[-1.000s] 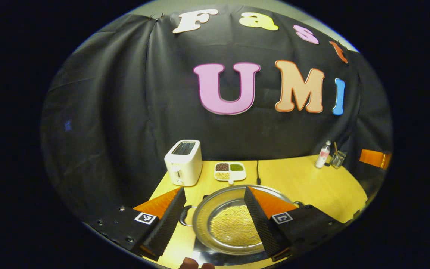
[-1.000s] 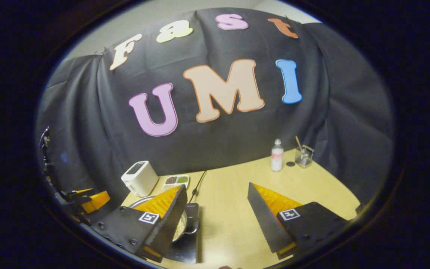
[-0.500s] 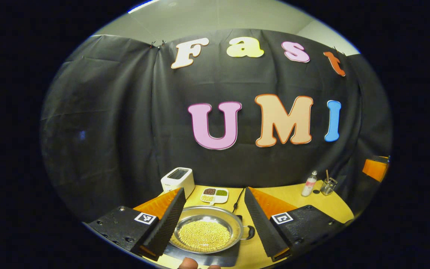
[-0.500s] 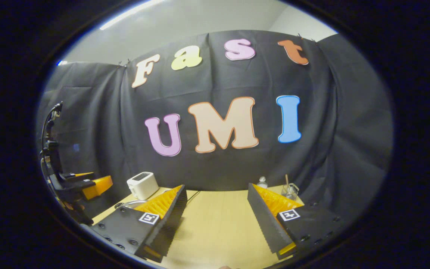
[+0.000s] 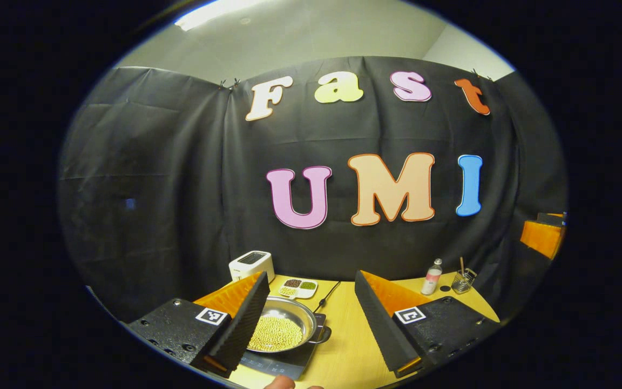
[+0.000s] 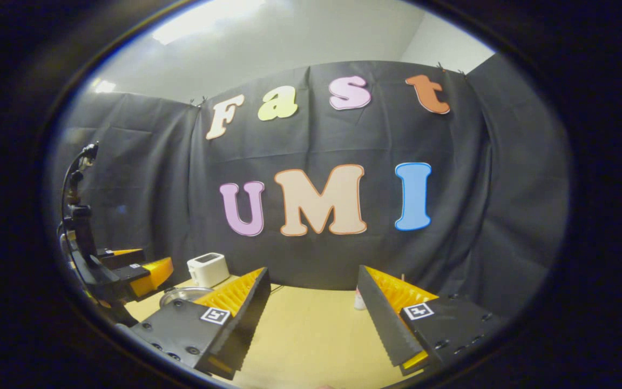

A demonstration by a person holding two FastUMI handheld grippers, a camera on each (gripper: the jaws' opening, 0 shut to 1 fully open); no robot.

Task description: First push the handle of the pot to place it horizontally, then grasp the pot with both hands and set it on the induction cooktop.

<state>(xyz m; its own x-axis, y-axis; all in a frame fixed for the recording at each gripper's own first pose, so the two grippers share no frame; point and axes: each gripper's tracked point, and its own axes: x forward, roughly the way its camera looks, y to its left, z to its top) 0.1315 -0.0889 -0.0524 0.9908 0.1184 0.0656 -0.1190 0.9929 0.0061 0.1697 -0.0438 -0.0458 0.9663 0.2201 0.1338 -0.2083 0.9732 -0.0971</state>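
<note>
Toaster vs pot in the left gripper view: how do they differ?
The toaster is a white, boxy appliance with a dark slot on top; the pot is a round, shallow metal pan. The toaster stands straight on the yellow table near the black cloth, while the pot sits on the dark induction cooktop, nearer the camera. The pot is open and holds yellowish beads; the toaster's inside can't be seen. Both are free of the claws.

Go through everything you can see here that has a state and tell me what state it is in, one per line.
Pot: upright on the induction cooktop, holding yellow beans, no lid.
Induction cooktop: flat on the table, pot on it.
Left gripper: open, holding nothing.
Right gripper: open, holding nothing.
Toaster: upright, slots empty.
Divided dish: compartments filled.
Bottle: upright, capped.
Glass: upright, stick inside.
</note>
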